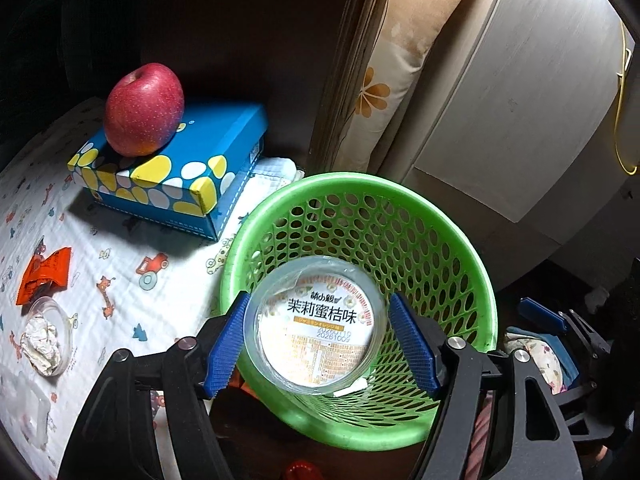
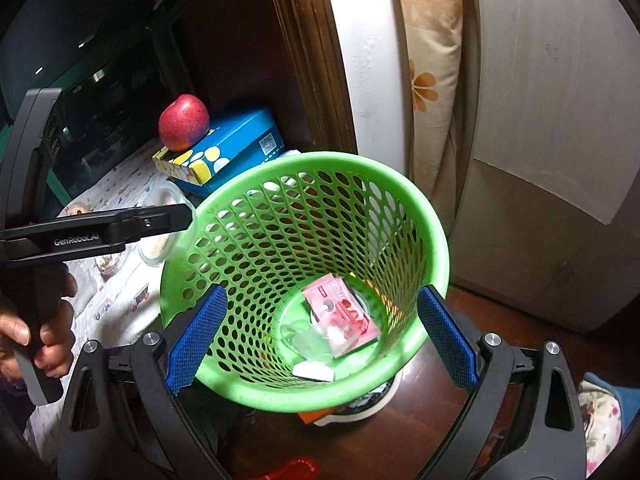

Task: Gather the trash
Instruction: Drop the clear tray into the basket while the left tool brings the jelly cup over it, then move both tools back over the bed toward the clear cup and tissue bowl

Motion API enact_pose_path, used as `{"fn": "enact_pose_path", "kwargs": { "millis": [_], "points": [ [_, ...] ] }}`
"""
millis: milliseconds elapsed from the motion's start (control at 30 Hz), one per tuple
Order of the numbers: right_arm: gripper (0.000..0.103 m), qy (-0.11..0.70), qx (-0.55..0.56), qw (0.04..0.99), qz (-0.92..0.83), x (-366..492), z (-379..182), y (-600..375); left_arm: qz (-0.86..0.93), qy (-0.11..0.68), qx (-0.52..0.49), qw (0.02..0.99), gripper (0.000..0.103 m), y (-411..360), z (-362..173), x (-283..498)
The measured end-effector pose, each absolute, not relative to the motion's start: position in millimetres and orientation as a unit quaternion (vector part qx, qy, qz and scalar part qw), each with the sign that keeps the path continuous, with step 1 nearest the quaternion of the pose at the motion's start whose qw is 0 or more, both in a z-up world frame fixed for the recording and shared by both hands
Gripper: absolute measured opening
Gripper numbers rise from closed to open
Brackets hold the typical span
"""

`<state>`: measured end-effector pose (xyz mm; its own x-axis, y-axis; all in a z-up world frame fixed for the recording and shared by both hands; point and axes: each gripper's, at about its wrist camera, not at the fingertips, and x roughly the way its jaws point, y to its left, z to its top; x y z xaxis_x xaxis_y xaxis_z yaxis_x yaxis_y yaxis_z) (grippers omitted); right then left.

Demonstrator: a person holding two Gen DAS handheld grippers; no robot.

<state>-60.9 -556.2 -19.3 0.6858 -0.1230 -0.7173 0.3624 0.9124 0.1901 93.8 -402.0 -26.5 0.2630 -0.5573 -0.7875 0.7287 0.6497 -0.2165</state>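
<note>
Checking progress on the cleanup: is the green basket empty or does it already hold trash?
Not empty. The green basket holds a pink wrapper and clear plastic on its bottom.

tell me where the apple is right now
In the left wrist view, the red apple sits upper left on top of the blue spotted box, behind and left of the green basket.

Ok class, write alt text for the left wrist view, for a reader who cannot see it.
Blue-padded left tongs frame a clear labelled cup over a green mesh basket. Left, on a printed cloth, a red apple sits on a blue box.
</note>
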Motion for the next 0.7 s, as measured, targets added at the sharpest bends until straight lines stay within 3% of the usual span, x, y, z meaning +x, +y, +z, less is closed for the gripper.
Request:
{"fn": "enact_pose_path", "kwargs": {
  "millis": [33,333,700],
  "points": [
    [0.095,0.372,0.162,0.904,-0.134,-61.9,-19.3,-556.2,-0.409,0.447,0.095,0.79,0.079,-403.1,-26.1,92.2],
    [0.095,0.371,0.159,0.907,-0.121,-60.6,-16.3,-544.1,-0.408,0.44,0.094,0.794,0.079,-384.5,-20.0,88.1],
    [0.095,0.371,0.134,0.916,-0.069,-32.1,-8.2,-500.0,-0.323,0.448,0.07,0.831,0.079,-287.5,-32.2,109.5]
  ]
}}
